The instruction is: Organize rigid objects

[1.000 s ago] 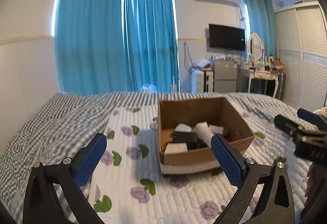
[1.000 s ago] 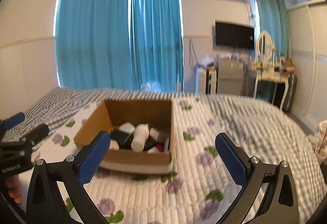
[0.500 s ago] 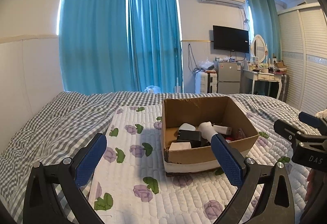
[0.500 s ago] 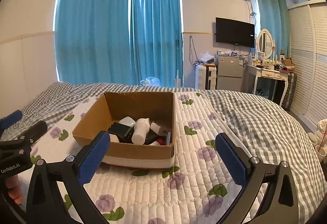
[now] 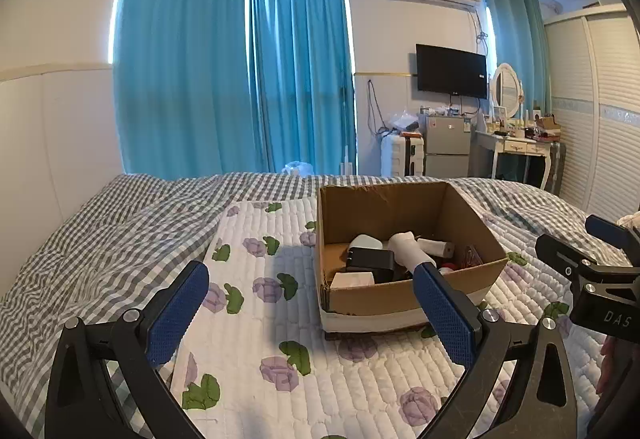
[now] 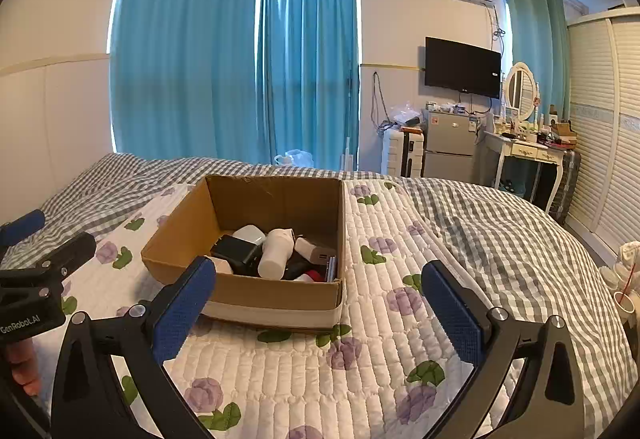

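Sitting in the cardboard box (image 6: 280,297) on the bed (image 6: 400,359): white bottle (image 6: 276,253), likely light, stiff, slippery, best pinched mid-body; left gripper (image 5: 308,313) and right gripper (image 6: 316,309) both spread, empty.

In the open brown cardboard box (image 6: 280,207), the near wall hides the lower items; small dark and red pieces (image 6: 310,275) under the white cylindrical bottle (image 6: 276,253) cannot be identified.

Matt brown corrugated cardboard box (image 6: 276,297) rests on a quilted cloth floral cover (image 6: 372,371) over woven gingham bedding (image 6: 500,239); gripper pads (image 6: 182,309) show textured blue rubber.
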### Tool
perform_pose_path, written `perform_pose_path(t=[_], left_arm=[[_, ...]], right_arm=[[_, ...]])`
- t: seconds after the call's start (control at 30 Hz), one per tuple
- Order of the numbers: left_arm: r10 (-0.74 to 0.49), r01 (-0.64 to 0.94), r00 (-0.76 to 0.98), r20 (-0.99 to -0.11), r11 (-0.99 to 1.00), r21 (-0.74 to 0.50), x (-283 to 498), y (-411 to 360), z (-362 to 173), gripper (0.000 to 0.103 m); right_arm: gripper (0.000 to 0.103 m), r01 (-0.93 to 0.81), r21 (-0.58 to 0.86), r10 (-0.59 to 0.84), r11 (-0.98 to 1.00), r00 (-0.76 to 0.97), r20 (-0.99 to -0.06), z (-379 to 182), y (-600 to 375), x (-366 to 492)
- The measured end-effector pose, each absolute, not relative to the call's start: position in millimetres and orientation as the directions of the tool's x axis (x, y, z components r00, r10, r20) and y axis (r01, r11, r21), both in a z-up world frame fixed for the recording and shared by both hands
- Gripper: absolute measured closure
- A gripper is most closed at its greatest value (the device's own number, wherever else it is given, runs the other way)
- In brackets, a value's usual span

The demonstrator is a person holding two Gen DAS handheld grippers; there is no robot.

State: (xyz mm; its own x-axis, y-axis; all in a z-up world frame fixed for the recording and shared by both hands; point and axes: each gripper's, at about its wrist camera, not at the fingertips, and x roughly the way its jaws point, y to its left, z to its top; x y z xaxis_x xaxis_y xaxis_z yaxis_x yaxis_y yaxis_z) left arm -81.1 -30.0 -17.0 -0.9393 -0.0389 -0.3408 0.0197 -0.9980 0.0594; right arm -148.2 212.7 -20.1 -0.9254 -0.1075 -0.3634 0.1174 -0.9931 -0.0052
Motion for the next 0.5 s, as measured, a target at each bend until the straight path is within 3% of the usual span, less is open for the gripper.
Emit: perform_pose_path(t=[0.5], left_arm=[[-0.044, 0.025, -0.94, -0.337, -0.998, 0.061, -80.7, -30.8, -19.2, 0.0]], right_arm=[[0.0, 0.11, -0.006, -0.099, -0.994, -0.917, -0.386, -23.4, 211.5, -150.7]])
